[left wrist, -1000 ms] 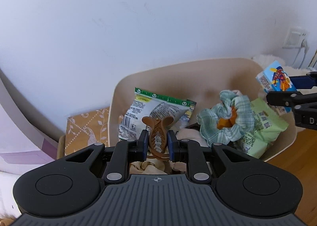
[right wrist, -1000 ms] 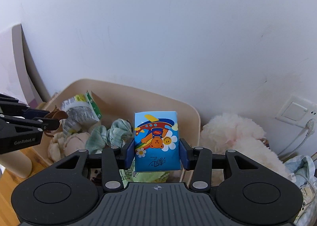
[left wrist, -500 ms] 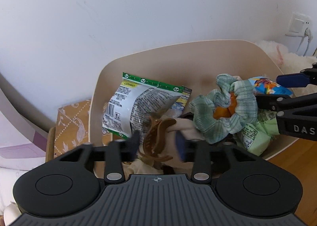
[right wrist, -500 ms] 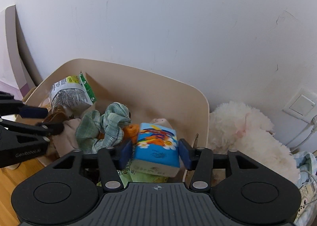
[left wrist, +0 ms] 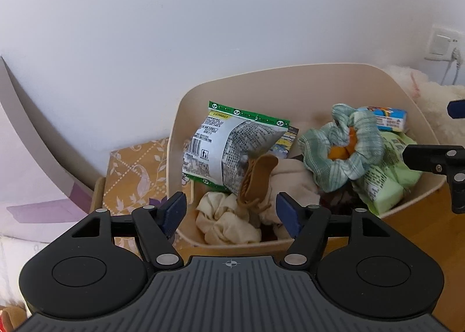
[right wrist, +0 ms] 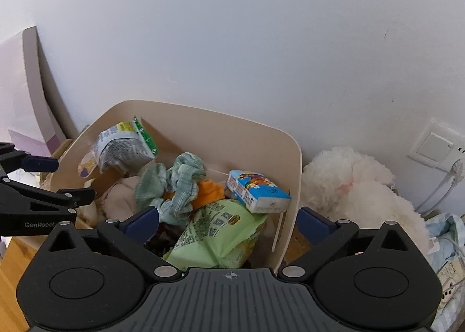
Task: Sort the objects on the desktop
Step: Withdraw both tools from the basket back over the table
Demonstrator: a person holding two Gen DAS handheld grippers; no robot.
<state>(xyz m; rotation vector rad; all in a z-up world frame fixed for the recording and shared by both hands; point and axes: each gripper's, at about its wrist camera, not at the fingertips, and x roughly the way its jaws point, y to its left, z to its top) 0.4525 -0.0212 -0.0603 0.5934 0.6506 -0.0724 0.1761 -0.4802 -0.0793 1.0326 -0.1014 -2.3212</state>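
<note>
Left wrist view: my left gripper [left wrist: 231, 211] had its jaws spread wide, holding nothing. Just ahead of the gap between them, the brown hair claw [left wrist: 255, 179] lay tilted in the beige bin [left wrist: 290, 79], resting on cream cloth [left wrist: 229, 218] and leaning against the silver-and-green snack bag [left wrist: 229, 146]. Ahead and to the right of the jaws sat a green checked scrunchie [left wrist: 343, 148] around something orange. Past it, a blue tissue pack [left wrist: 386, 117] lay near the bin's far right wall, with a pale green packet [left wrist: 389, 178] underneath. The right gripper's fingers [left wrist: 433, 156] showed at the right edge.

Right wrist view: my right gripper [right wrist: 229, 221] also had its jaws wide apart and empty. The blue tissue pack [right wrist: 257, 194] lay on its side just ahead of the gap, on top of the pale green packet [right wrist: 218, 233] and close to the bin's right wall [right wrist: 293, 186]. The scrunchie [right wrist: 171, 186] sat ahead-left and the snack bag [right wrist: 125, 147] farther left. A white plush toy [right wrist: 357, 189] lay outside the bin, right of the jaws. The left gripper [right wrist: 40, 195] reached in from the left edge.
</note>
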